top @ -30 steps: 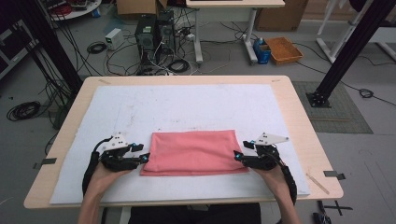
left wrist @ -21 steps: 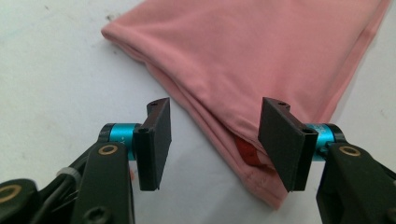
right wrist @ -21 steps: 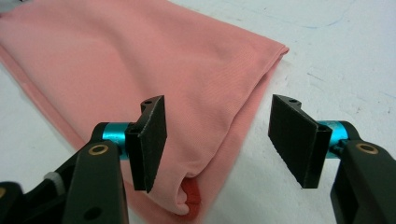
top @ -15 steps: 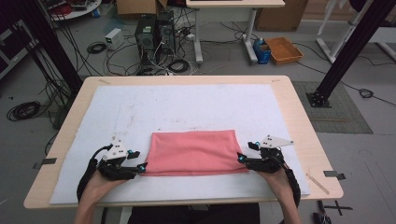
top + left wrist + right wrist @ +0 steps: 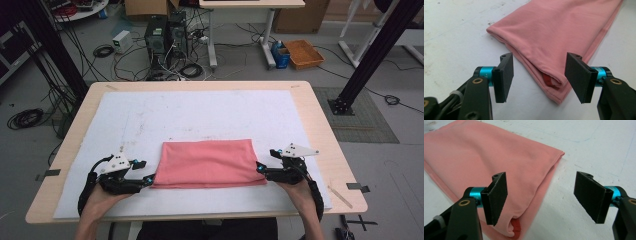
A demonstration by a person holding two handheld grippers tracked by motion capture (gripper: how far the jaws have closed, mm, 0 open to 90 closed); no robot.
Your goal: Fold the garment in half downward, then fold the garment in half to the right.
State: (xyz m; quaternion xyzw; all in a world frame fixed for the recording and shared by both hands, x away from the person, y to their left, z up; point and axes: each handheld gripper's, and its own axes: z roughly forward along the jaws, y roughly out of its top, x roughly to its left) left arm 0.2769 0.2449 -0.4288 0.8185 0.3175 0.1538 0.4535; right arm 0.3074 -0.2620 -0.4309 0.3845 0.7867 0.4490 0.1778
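Folded pink cloth (image 5: 207, 163) flat on white tabletop (image 5: 200, 115), near centre; broad bare room beyond. Left gripper (image 5: 148, 179) at near-left corner, right gripper (image 5: 260, 169) at right edge: both low, level, just opening wide, gripping nothing.

1. Folded cloth (image 5: 207, 163): plain salmon pink, no pattern; red bit at folded corner (image 5: 547, 80).
2. Left tongs (image 5: 537, 75): matte black pads, turquoise collars, brass rivets.
3. Right tongs (image 5: 544, 197): same black, turquoise, brass.
4. Counter (image 5: 320, 125): pale wood rim; white mat (image 5: 200, 115), faintly smudged grey.
5. Floor bin (image 5: 302, 52): orange.
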